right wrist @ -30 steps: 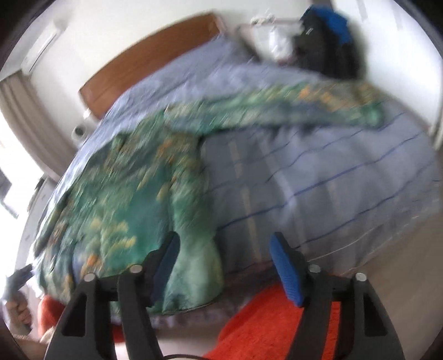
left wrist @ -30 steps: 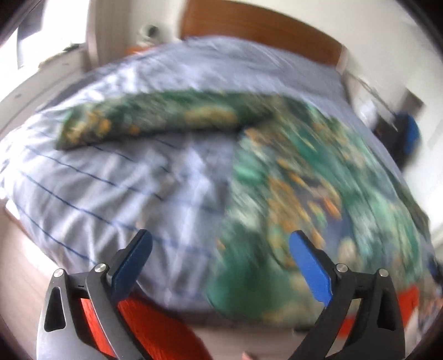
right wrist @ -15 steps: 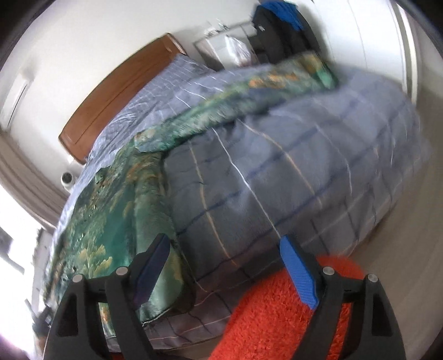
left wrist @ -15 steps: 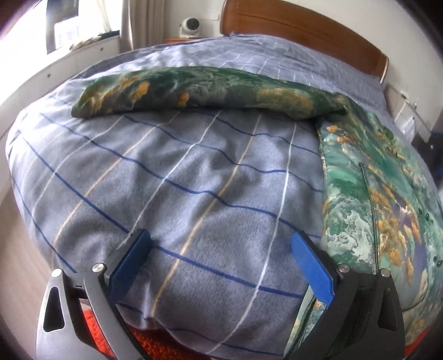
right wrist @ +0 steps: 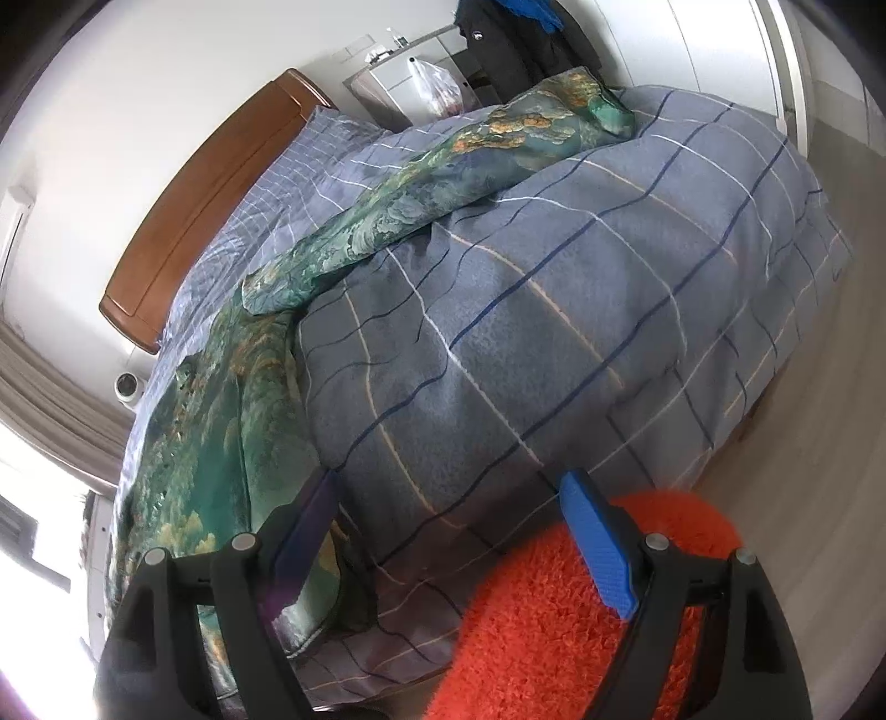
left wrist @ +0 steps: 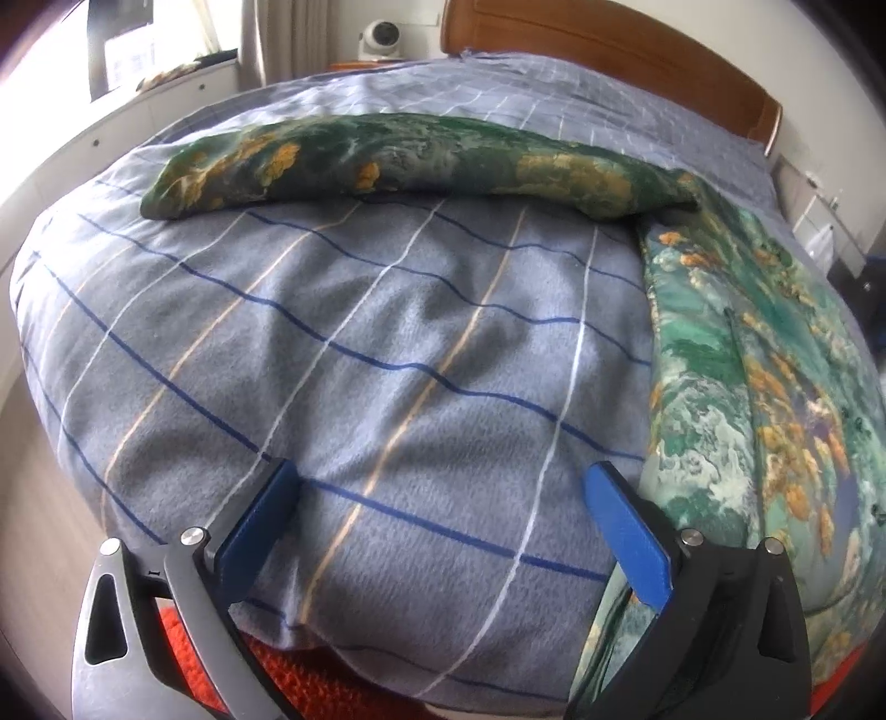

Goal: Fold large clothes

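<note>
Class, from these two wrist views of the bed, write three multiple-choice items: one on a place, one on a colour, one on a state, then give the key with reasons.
1. Where does the green patterned garment lie?
A. Spread on the checked duvet
B. On the floor
C. Hung on the headboard

2. What colour is the shaggy rug below the bed's edge?
A. Blue
B. Orange-red
C. White

3. What is the state of the left hand-held gripper and the right hand-held gripper?
A. Both shut on cloth
B. One open, one shut
C. Both open, holding nothing

Key: 1 A, since body and sleeves rest on the duvet; 2 B, seen under the right gripper; 3 C, since the blue pads stand wide apart in both views.
</note>
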Available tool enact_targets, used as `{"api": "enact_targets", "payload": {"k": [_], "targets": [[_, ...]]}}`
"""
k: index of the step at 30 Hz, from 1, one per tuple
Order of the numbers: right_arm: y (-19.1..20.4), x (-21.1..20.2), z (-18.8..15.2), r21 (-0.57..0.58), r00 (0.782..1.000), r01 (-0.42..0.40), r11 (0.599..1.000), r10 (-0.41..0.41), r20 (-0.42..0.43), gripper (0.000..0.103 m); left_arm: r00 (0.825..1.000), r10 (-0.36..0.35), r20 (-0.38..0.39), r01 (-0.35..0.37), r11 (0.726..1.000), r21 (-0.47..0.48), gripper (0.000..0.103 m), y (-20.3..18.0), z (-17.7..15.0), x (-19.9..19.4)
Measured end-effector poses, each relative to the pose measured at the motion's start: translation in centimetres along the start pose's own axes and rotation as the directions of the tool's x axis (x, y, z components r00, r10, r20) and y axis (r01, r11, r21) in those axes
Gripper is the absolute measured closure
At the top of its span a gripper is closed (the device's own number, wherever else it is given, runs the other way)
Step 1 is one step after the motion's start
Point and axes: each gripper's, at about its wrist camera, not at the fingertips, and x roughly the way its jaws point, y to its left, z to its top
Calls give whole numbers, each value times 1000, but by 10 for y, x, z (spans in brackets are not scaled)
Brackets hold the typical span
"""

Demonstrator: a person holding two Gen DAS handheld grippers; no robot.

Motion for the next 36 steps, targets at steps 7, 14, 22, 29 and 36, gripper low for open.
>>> {"api": "enact_targets", "payload": {"k": [7, 14, 22, 29, 36], "targets": [[-22, -32, 98, 119, 983, -143, 983, 127, 130, 17, 997, -10, 81, 14, 999, -46, 0, 8, -1, -16], [-111, 12, 190, 475, 954, -300, 827, 254, 161, 16, 996, 23, 92, -16, 997, -74, 0, 9, 1, -15], [-126, 68, 197, 536, 955, -296, 790, 253, 155, 23, 995, 75, 73, -72, 997, -39, 0, 1, 1, -8], [-135, 94, 211, 565, 976, -211, 798, 138, 169, 38, 994, 91, 67, -89, 996, -30, 0, -1, 0, -6], [-68, 52, 257, 405, 987, -86, 910, 21, 161, 91, 995, 64, 79, -61, 997, -41, 0, 0, 1, -5]]}}
